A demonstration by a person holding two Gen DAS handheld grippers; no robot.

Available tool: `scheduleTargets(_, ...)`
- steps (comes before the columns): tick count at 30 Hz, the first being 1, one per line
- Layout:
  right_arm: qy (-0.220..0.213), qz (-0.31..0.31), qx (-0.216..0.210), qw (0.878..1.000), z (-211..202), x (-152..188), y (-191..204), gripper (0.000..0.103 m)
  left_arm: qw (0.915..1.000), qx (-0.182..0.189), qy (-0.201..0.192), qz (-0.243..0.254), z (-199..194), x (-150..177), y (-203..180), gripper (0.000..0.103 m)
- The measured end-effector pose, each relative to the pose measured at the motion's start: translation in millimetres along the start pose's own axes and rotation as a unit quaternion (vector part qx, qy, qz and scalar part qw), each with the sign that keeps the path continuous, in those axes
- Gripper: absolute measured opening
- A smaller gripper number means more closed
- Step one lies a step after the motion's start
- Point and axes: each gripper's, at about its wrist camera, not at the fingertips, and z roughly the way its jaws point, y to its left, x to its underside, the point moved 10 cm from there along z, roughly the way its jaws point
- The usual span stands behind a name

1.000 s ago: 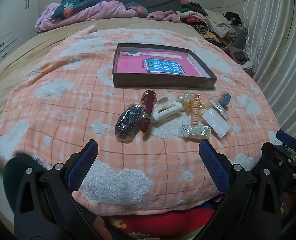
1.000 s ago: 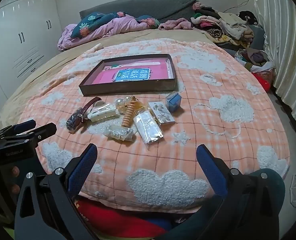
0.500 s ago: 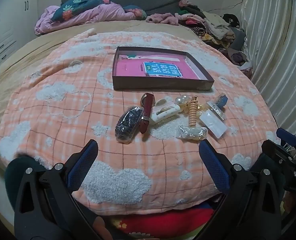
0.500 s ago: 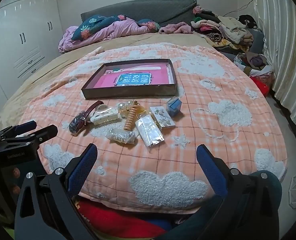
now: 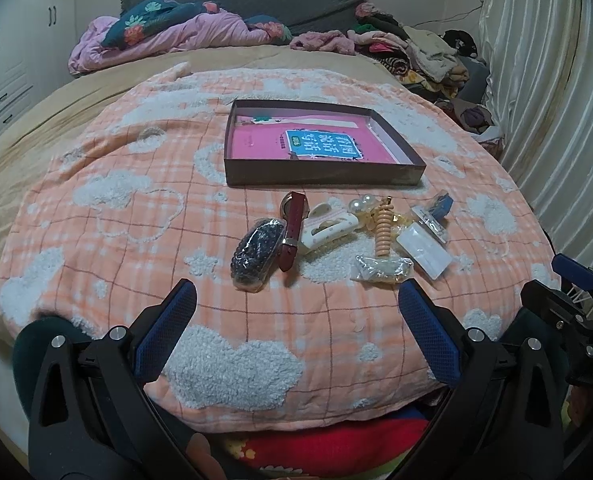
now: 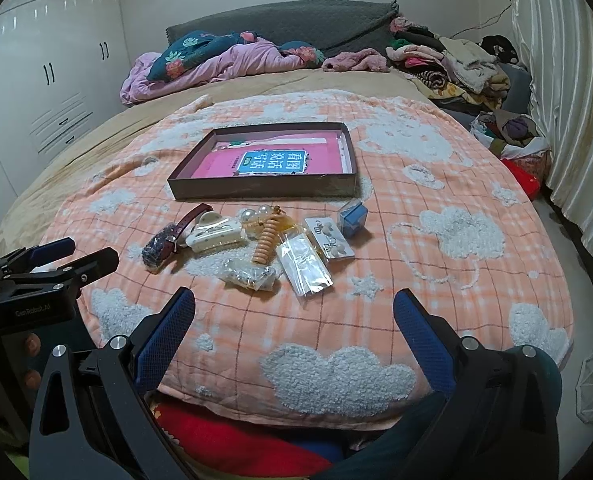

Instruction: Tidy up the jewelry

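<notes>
Jewelry lies in a loose cluster on the peach checked blanket point(image 5: 144, 216) covering the bed. In the left wrist view, the left gripper point(image 5: 296, 330) hovers over the near edge of the blanket with its blue-padded fingers spread wide and nothing between them. Ahead of it, from left to right, sit a dark beaded piece in clear wrap point(image 5: 256, 254), a red strap watch point(image 5: 292, 230) touching it, a cream hair claw point(image 5: 328, 226), two pearl beads point(image 5: 361, 203), a peach spiral hair tie point(image 5: 383, 230), a small clear bag of chain point(image 5: 382, 270), a flat clear packet point(image 5: 424, 254) and a small blue box point(image 5: 442, 206). Beyond the cluster, near but apart from it, stands a shallow brown tray point(image 5: 320, 174) with a pink book lying inside. The right gripper point(image 5: 568, 280) shows at the right edge, well apart from the items.

In the right wrist view, the right gripper point(image 6: 294, 330) likewise hangs above the blanket's front edge, fingers wide apart and empty. The cluster lies ahead and slightly left: the hair claw point(image 6: 214, 234), the spiral hair tie point(image 6: 267, 240), the clear packet point(image 6: 304, 268), an earring card point(image 6: 330, 238) just beside it, and the blue box point(image 6: 352, 216) touching the card's far end. The brown tray point(image 6: 264, 190) sits just behind them. The left gripper point(image 6: 60, 258) enters from the left edge, held by a hand point(image 6: 28, 360), its fingers parted.
</notes>
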Motion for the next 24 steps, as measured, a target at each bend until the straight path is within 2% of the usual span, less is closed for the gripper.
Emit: scheduleTargets(24,-0.002,0.001,-0.003,1.0,-1.0,-1.5,2.3,0.099,1.0,0.004,-0.003,0.002,-2.7,-1.4,-4.8,0.095)
